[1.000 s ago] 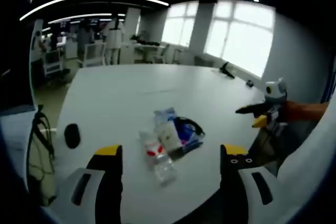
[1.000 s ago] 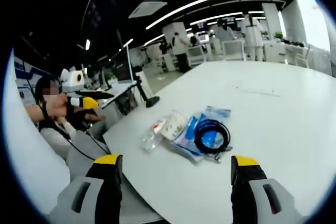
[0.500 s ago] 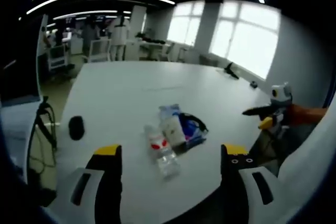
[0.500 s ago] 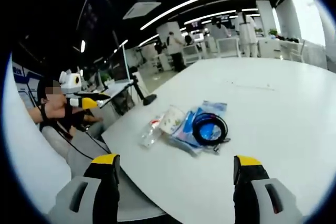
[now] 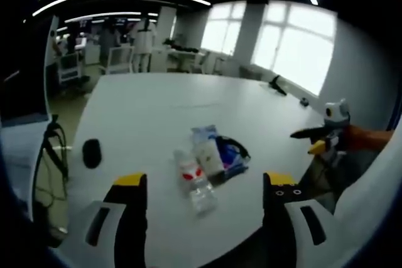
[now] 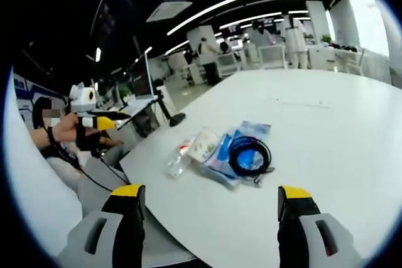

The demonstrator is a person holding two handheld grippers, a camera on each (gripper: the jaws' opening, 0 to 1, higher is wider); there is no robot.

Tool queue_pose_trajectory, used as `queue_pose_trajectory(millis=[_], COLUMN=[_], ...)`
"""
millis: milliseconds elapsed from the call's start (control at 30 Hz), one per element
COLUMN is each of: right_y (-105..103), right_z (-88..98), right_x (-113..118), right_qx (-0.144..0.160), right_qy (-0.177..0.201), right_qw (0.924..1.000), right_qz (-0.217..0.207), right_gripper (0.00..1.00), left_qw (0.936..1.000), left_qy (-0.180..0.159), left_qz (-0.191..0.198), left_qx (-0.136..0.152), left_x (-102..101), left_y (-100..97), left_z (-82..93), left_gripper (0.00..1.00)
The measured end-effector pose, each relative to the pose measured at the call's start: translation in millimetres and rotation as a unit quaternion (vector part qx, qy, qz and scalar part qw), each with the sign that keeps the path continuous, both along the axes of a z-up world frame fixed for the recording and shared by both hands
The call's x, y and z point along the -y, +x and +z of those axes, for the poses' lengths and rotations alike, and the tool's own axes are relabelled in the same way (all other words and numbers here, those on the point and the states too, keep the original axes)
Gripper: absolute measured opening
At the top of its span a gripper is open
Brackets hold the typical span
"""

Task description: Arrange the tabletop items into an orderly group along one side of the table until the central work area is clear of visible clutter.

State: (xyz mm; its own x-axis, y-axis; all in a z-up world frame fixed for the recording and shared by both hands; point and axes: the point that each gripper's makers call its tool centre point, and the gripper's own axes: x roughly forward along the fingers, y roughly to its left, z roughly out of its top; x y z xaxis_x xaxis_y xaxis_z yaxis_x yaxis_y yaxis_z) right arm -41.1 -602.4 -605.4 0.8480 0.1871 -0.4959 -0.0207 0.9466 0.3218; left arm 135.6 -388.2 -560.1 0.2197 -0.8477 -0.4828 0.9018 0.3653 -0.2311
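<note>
A small heap lies near the near edge of the white table (image 5: 144, 111): a clear plastic bottle (image 5: 193, 183) with a red label, a white pouch (image 5: 207, 155), a blue packet (image 5: 202, 133) and a coiled black cable (image 5: 233, 150). My left gripper (image 5: 204, 181) hovers in front of the heap, open, jaws wide with nothing between them. In the right gripper view the bottle (image 6: 178, 159), pouch (image 6: 203, 144), blue packet (image 6: 221, 155) and cable (image 6: 250, 155) lie ahead of my right gripper (image 6: 211, 191), which is also open and apart from them.
A black mouse-like object (image 5: 91, 153) lies alone on the table's left part. A bag with straps (image 5: 47, 180) hangs by the left edge. Small dark items (image 5: 274, 84) sit at the far right edge. A black stand (image 6: 173, 117) rises beside the table. People stand far behind.
Both views have shifted slightly with the hands. The heap lies as before, and both grippers stay open above the table edge.
</note>
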Motion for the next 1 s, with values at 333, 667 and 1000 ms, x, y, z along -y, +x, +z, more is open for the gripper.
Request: queue_pose_trajectory(millis=[333, 667, 1000], right_y=[4.0, 7.3, 12.5], right_z=[-4.6, -6.2, -7.2], right_x=[-2.0, 1.9, 9.6], right_qx=[-0.004, -0.009, -0.018], right_qy=[0.004, 0.002, -0.018], right_qw=[1.0, 0.9998, 0.9995], right_qz=[0.008, 0.015, 0.019], right_gripper=[0.89, 0.87, 0.87], left_qw=[1.0, 0.9999, 0.9989], left_qy=[0.005, 0.011, 0.028], left_qz=[-0.001, 0.001, 0.008], left_qx=[-0.002, -0.011, -0.036], left_x=[2.1, 7.9, 23.4], left_y=[1.8, 8.4, 20.3], left_z=[-1.0, -6.0, -29.4], left_gripper=[0.75, 0.72, 0.68])
